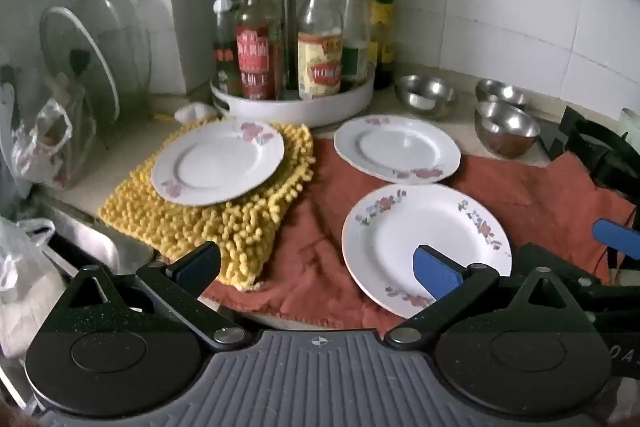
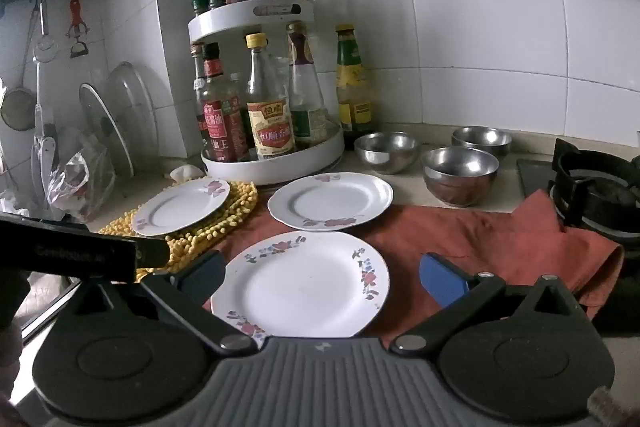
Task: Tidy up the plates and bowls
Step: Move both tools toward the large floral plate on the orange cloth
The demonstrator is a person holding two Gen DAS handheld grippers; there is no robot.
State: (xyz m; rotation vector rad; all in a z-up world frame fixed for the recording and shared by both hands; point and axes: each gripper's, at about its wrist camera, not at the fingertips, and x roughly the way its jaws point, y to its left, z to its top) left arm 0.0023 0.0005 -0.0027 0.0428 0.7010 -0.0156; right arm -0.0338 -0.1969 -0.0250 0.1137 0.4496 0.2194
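Observation:
Three white floral plates lie on the counter: one on a yellow mat (image 1: 218, 163) (image 2: 182, 205), one at the back on the red cloth (image 1: 396, 148) (image 2: 330, 201), and a near one (image 1: 404, 235) (image 2: 300, 283). Three steel bowls stand behind: (image 1: 426, 101) (image 2: 386, 151), (image 1: 502, 95) (image 2: 482, 141), (image 1: 506, 131) (image 2: 460, 175). My left gripper (image 1: 318, 269) is open and empty, above the near edge of the cloth, its right finger over the near plate. My right gripper (image 2: 322, 277) is open and empty, its fingers either side of the near plate.
A white turntable rack of sauce bottles (image 1: 292, 99) (image 2: 272, 155) stands at the back. Glass lids (image 1: 80, 55) (image 2: 108, 123) lean at the left by a sink (image 1: 80, 239). A gas stove (image 2: 596, 187) is at the right. The red cloth (image 1: 316, 227) (image 2: 480, 231) covers the counter.

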